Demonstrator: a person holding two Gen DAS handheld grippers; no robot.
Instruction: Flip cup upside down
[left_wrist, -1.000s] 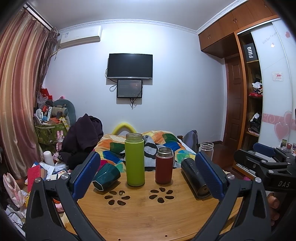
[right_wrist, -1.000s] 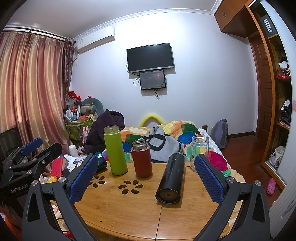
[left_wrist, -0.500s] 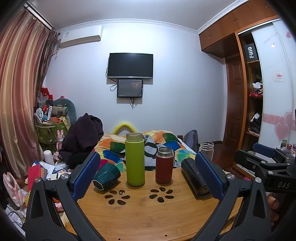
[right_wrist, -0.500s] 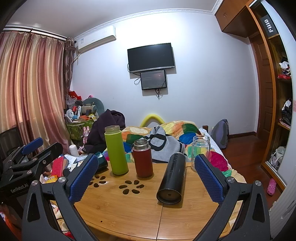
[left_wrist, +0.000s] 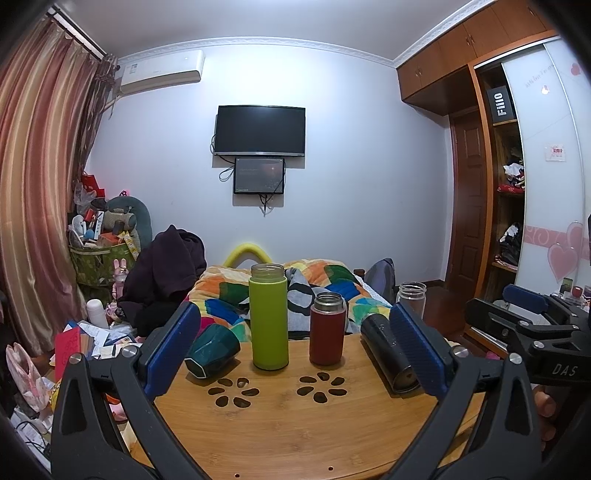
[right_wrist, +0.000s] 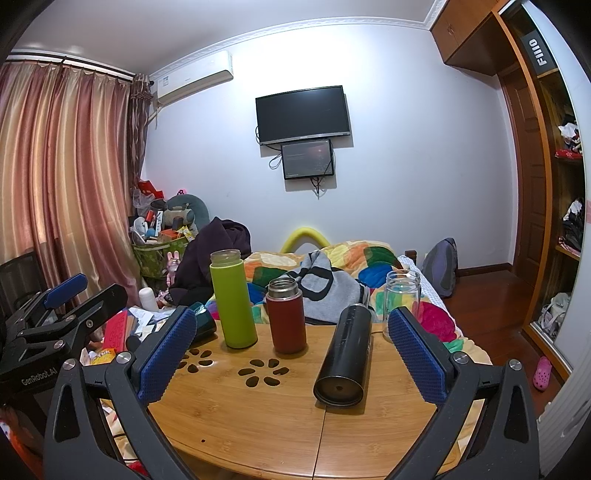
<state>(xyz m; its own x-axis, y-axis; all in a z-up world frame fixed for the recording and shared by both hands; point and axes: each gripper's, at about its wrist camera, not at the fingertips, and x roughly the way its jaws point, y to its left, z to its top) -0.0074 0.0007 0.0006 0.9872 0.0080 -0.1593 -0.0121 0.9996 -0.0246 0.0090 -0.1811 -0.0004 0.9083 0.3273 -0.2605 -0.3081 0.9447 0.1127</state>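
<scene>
**Both grippers wide and waiting; several cups to choose from**

The left gripper (left_wrist: 295, 358) hangs spread wide above the near edge of the round wooden table (left_wrist: 295, 435), holding nothing; the right gripper (right_wrist: 291, 354) is equally wide and equally empty, its fingers framing the middle of the table; neither touches any vessel

The task names one cup without saying which; two lie on their sides; the dark green cup (left_wrist: 212, 350) rests tilted near the table's left rim, just inside the left gripper's left finger in that view, its faceted base pointing towards the camera; the black flask (right_wrist: 345, 356) lies flat on the right half of the table, its long axis running from the far edge towards the near edge, one round end facing the right gripper; the green bottle (left_wrist: 268, 316) and the red flask (left_wrist: 327, 328) stand upright side by side between them; a clear glass jar (right_wrist: 402, 299) stands at the far right edge

Judging by position, the left gripper is nearer the dark green cup and the right gripper nearer the black flask; the flask lies almost in line with the right gripper's reach, so the fingers would close across its width; which vessel is meant cannot be told from here
</scene>
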